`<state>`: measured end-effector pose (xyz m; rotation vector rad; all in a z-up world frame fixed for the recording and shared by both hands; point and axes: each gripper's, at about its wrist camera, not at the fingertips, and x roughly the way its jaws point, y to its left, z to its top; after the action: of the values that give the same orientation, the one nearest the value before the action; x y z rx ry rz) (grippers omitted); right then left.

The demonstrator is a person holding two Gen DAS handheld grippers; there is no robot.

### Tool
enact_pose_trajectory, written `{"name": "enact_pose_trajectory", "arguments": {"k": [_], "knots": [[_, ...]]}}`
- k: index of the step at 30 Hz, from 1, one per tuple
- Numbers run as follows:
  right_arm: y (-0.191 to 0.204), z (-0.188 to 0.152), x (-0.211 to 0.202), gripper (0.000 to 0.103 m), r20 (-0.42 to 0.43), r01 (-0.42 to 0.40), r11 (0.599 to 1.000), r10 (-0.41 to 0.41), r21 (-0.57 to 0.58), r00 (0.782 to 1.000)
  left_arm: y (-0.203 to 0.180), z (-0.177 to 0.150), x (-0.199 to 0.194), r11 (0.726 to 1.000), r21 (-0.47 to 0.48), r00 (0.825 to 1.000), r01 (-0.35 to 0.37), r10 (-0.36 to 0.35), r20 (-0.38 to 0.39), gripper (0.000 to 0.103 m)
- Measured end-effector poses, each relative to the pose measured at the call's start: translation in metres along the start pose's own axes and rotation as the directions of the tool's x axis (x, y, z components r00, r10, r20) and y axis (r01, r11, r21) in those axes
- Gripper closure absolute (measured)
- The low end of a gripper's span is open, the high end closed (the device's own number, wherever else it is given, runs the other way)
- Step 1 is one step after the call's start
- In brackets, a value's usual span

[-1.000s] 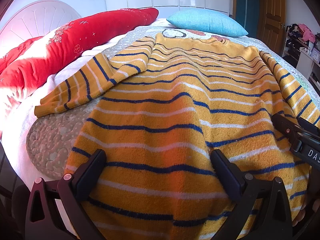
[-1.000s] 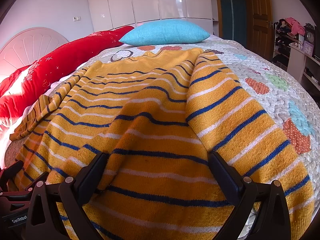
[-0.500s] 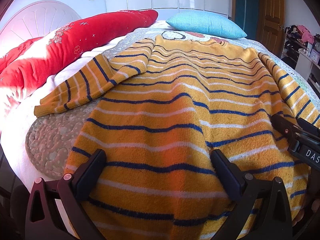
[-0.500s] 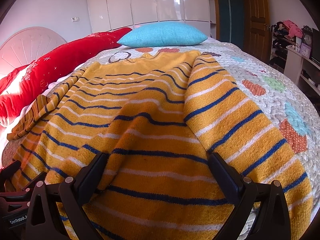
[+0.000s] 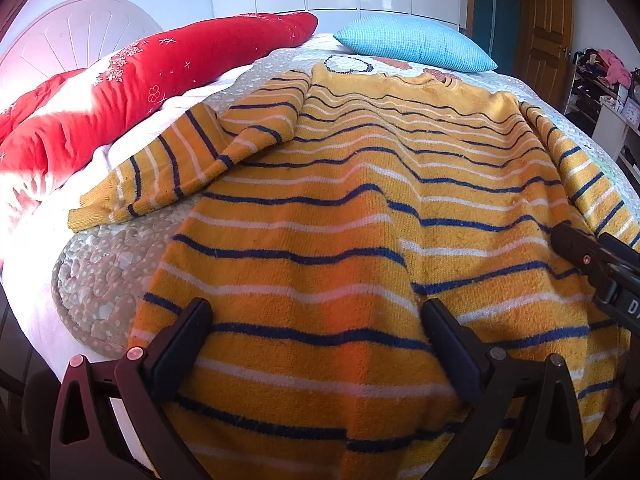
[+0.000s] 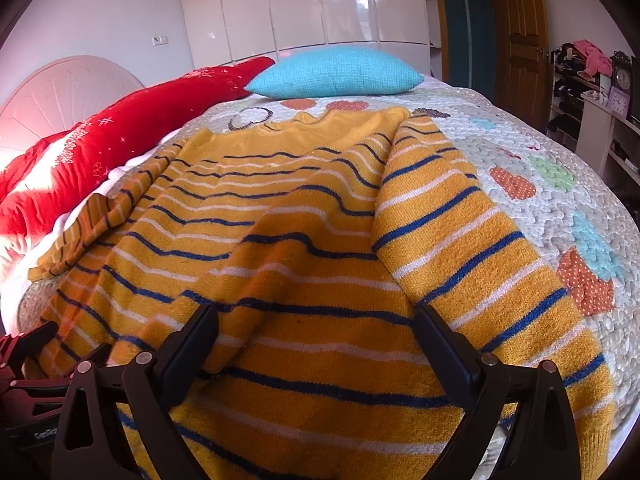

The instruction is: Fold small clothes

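A yellow sweater (image 5: 360,208) with navy and white stripes lies spread flat on the bed, its collar at the far end; it also shows in the right wrist view (image 6: 304,240). Its left sleeve (image 5: 188,168) lies out to the left and its right sleeve (image 6: 472,248) runs down the right side. My left gripper (image 5: 316,332) is open, its fingers over the hem on the left half. My right gripper (image 6: 316,336) is open over the hem on the right half. It is also visible at the right edge of the left wrist view (image 5: 600,264).
A quilted bedspread (image 6: 560,184) with coloured patches covers the bed. A red duvet (image 5: 120,92) lies along the left side and a blue pillow (image 5: 412,44) at the far end. Shelves with clutter (image 6: 592,80) and a wooden door (image 6: 524,40) stand to the right.
Both views have drawn back and risen a little; a fold has formed in the sweater's body in the right wrist view. Both grippers stay open.
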<state>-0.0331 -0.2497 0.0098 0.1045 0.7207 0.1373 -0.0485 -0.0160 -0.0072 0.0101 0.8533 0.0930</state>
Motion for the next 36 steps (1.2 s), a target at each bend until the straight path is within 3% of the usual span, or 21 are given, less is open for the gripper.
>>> {"name": "enact_pose_trajectory", "arguments": {"k": [4, 6, 8, 10, 12, 15, 19, 20, 22, 25, 28, 31, 33, 35, 36], "knots": [[-0.005, 0.007, -0.052, 0.011, 0.091, -0.132, 0.991, 0.134, -0.026, 0.987, 0.0, 0.0, 0.0, 1.0, 0.001, 1.0, 0.0, 0.0, 0.0, 0.0], [-0.019, 0.013, -0.083, 0.011, 0.151, -0.134, 0.991, 0.136, -0.023, 0.979, 0.0, 0.0, 0.0, 1.0, 0.0, 1.0, 0.0, 0.0, 0.002, 0.0], [-0.041, 0.016, -0.1, 0.012, 0.166, -0.082, 0.997, 0.082, -0.007, 0.983, 0.0, -0.001, 0.0, 1.0, 0.0, 1.0, -0.001, 0.001, 0.008, 0.0], [-0.07, 0.017, -0.099, 0.03, 0.126, 0.003, 1.0, -0.006, 0.021, 0.992, -0.001, -0.002, -0.001, 1.0, 0.0, 1.0, -0.003, 0.003, 0.011, 0.0], [-0.103, 0.015, -0.084, 0.046, 0.03, 0.077, 0.994, -0.079, 0.082, 0.996, -0.001, -0.003, -0.001, 1.0, -0.001, 1.0, -0.004, 0.004, 0.012, 0.0], [-0.137, 0.005, -0.066, 0.047, -0.046, 0.029, 0.981, -0.021, 0.192, 0.999, -0.001, -0.003, -0.001, 1.0, -0.001, 1.0, -0.003, 0.003, 0.012, 0.0], [-0.141, -0.008, -0.047, 0.048, -0.072, -0.109, 0.957, 0.133, 0.271, 0.989, 0.0, -0.003, -0.001, 1.0, 0.0, 1.0, -0.002, 0.002, 0.011, 0.0], [-0.138, -0.011, -0.041, 0.051, -0.089, -0.108, 0.957, 0.136, 0.27, 0.987, 0.0, -0.003, -0.001, 1.0, 0.0, 1.0, -0.002, 0.002, 0.012, 0.0], [-0.131, -0.011, -0.035, 0.089, -0.112, -0.07, 0.971, 0.098, 0.229, 0.989, -0.001, -0.002, -0.001, 1.0, 0.0, 1.0, -0.003, 0.003, 0.011, 0.0], [-0.141, -0.001, -0.041, 0.094, -0.121, -0.077, 0.969, 0.108, 0.236, 0.987, 0.0, -0.002, -0.001, 1.0, 0.002, 1.0, 0.002, -0.002, 0.002, 0.0], [-0.159, 0.026, -0.061, 0.095, -0.095, 0.09, 0.985, -0.077, 0.15, 0.993, 0.002, -0.001, -0.002, 1.0, 0.004, 1.0, 0.011, -0.011, -0.008, 0.0], [-0.198, 0.055, -0.084, 0.095, -0.054, 0.249, 0.955, -0.243, 0.161, 0.968, 0.002, -0.002, -0.001, 1.0, 0.006, 1.0, 0.009, -0.009, -0.006, 0.0], [-0.224, 0.069, -0.089, 0.094, -0.055, 0.398, 0.904, -0.394, 0.159, 0.917, 0.001, -0.002, -0.002, 1.0, 0.006, 1.0, 0.007, -0.007, -0.004, 0.0], [-0.248, 0.073, -0.085, 0.091, -0.113, 0.513, 0.844, -0.501, 0.158, 0.858, 0.001, -0.002, -0.002, 1.0, 0.008, 1.0, 0.008, -0.008, -0.007, 0.0], [-0.256, 0.072, -0.083, 0.089, -0.145, 0.52, 0.837, -0.501, 0.172, 0.853, 0.002, -0.001, -0.002, 1.0, 0.01, 1.0, 0.012, -0.012, -0.013, 0.0]]}}
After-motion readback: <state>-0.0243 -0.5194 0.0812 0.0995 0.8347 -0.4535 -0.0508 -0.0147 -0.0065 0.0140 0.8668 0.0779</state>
